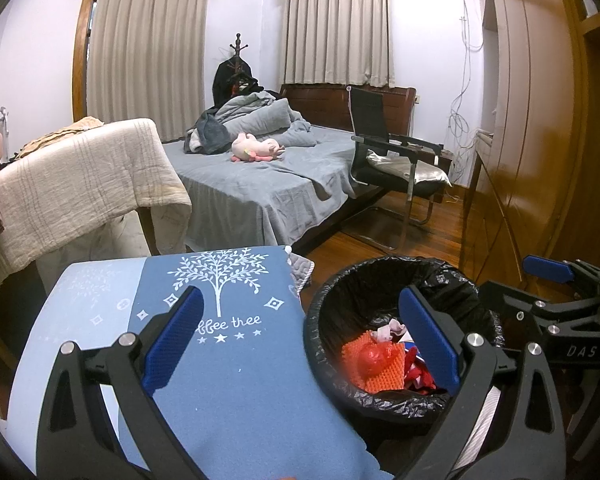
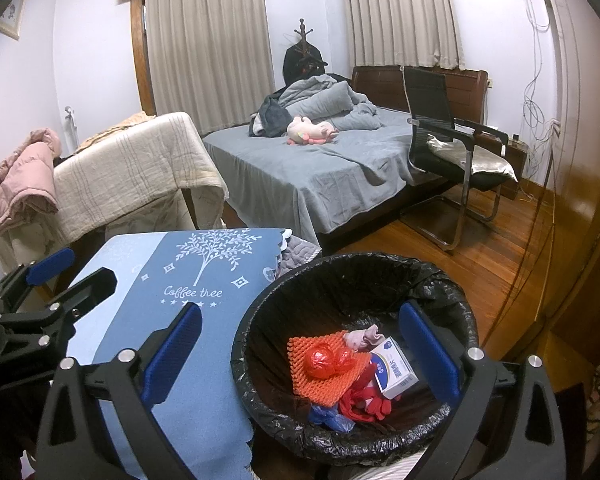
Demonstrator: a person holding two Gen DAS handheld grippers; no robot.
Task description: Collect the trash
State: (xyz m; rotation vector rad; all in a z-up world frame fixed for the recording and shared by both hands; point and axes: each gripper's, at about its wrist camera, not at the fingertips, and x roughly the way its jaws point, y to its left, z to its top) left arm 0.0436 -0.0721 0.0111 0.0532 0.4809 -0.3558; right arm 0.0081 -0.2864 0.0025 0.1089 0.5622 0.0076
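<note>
- The left gripper [image 1: 300, 344] is released, its blue pads spread wide with nothing between them; it fills the lower part of the left wrist view, one finger over the blue cloth [image 1: 236, 360] and the other over the bin's rim.
- The right gripper [image 2: 300, 354] is likewise released and empty, low in the right wrist view, its fingers straddling the near-left rim of the trash bin [image 2: 260, 308].
- The bin, lined with a black bag, sits at lower centre-right of the right wrist view, just beside the cloth-covered surface printed "Coffee tree".
- Inside the bin lie an orange foam net [image 2: 320, 380] with a red wrapper [image 2: 320, 360] on top, a white-and-blue box [image 2: 394, 372], a pale pink crumpled scrap [image 2: 364, 338], red scraps [image 2: 364, 402] and a blue wrapper [image 2: 332, 418].
- In the upper half of both views stand a grey bed [image 2: 320, 168] with a pink plush toy [image 2: 312, 130], and a black chair [image 2: 440, 140] at right.
</note>
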